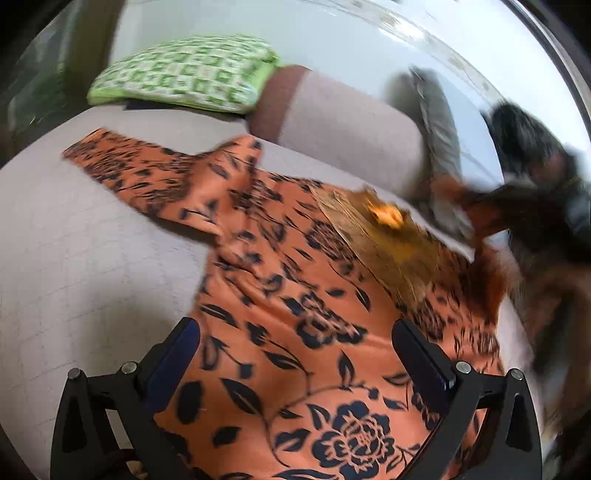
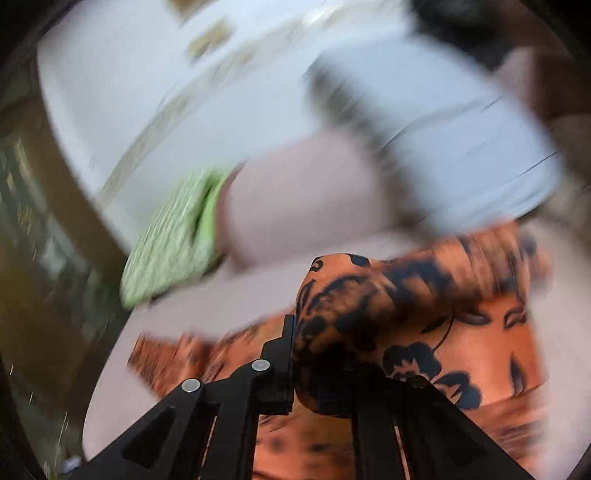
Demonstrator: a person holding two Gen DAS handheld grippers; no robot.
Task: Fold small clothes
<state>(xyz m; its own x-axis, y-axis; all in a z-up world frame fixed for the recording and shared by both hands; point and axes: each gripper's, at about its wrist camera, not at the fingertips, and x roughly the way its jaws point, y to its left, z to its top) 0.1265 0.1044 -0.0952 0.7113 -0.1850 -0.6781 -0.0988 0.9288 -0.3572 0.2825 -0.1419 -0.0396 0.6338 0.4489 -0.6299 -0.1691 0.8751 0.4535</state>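
Orange floral garment (image 2: 369,306) bunched in right hand-held gripper (image 2: 325,354), no writing legible

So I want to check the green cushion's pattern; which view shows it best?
The left wrist view: the green cushion lies whole, its checked print fairly sharp. The right wrist view shows it as a motion-blurred smear.

Green-white patterned cushion (image 1: 184,74) lying at the back of the grey quilted sofa seat (image 1: 74,258), beside the padded grey backrest (image 1: 347,136), pale wall (image 1: 314,33) behind.
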